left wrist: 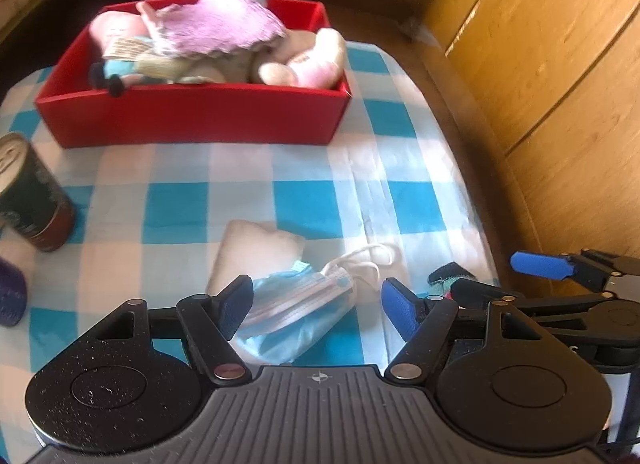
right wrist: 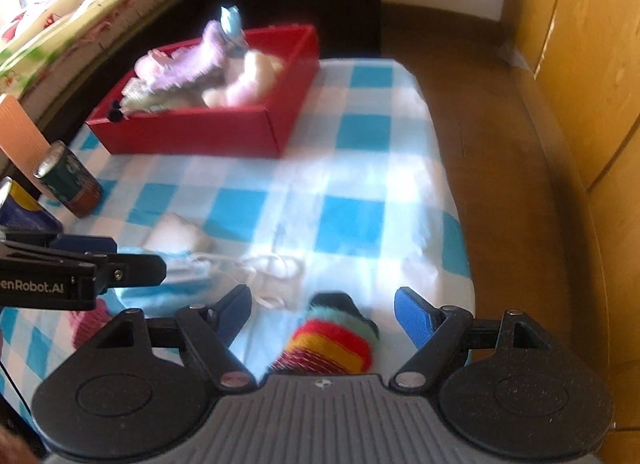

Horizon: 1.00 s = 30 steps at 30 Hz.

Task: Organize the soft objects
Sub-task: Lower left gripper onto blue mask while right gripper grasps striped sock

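A crumpled blue face mask (left wrist: 296,304) lies on the checked cloth between the wide-apart jaws of my left gripper (left wrist: 318,300), which is open and hovers just over it. Behind the mask sits a white soft pad (left wrist: 256,248). My right gripper (right wrist: 324,308) is open too, and a striped red, yellow and teal sock (right wrist: 332,340) lies between its jaws, unpressed. At the back, the red box (left wrist: 192,120) holds plush toys and a purple cloth (left wrist: 224,24). The mask's white ear loops (right wrist: 276,272) trail toward the sock.
A dark can (left wrist: 32,196) stands at the left on the blue-and-white checked cloth (left wrist: 320,192). A purple item (left wrist: 12,296) and a pink knitted item (right wrist: 88,320) lie near the left edge. Wooden floor and a wooden cabinet (left wrist: 560,64) are on the right.
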### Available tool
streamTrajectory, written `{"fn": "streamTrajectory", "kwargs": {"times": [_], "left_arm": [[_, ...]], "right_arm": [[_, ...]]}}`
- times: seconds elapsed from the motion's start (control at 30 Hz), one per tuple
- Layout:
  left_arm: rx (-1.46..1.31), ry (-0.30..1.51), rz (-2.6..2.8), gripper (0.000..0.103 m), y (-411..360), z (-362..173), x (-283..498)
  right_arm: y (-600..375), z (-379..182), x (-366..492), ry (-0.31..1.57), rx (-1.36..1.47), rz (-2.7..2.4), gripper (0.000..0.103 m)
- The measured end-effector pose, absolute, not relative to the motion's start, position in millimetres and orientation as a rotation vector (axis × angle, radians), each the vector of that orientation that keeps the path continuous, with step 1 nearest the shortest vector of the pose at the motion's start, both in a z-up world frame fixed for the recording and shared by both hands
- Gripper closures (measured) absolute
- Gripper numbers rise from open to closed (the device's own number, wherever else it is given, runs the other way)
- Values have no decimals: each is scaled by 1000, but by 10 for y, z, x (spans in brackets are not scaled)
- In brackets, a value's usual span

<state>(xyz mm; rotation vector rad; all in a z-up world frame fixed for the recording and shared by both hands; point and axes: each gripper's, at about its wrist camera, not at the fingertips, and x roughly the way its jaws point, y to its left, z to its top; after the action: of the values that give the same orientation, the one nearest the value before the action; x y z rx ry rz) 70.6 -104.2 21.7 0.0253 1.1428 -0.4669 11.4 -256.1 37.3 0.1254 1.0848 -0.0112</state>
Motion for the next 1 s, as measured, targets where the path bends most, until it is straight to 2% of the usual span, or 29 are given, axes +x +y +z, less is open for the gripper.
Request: {"fn": "streamTrajectory", "kwargs": {"times": [0.23,0.37,0.43,0.57,0.7,0.87,1.0], "left_arm": [[133,1168,-463,33,-1221,47,676],[171,1174,-442,37,-1245,-47,668],[182,1166,-428,43,-1249,-44,662],[192,1159,-402,62,-1215,-36,685],[217,1145,-401,71,-1227,-42,668],[211,1136,-407,81,-1199,-2,674],[226,1131,-397,83,-1186,5,679]], "right_arm": [[-2675,295,99,1106,140,-29,45],[-2677,190,93,1140,166,-15,45],[-2658,112,94,1167,175,-4,45],[-2638,-32,88,1202,187,-11,45],[-2630,-152,112,1229,240,-11,44],[-2517,-170,116,1213,171,-1,43],[-2425,-176,104,1207,93,22,44]]}}
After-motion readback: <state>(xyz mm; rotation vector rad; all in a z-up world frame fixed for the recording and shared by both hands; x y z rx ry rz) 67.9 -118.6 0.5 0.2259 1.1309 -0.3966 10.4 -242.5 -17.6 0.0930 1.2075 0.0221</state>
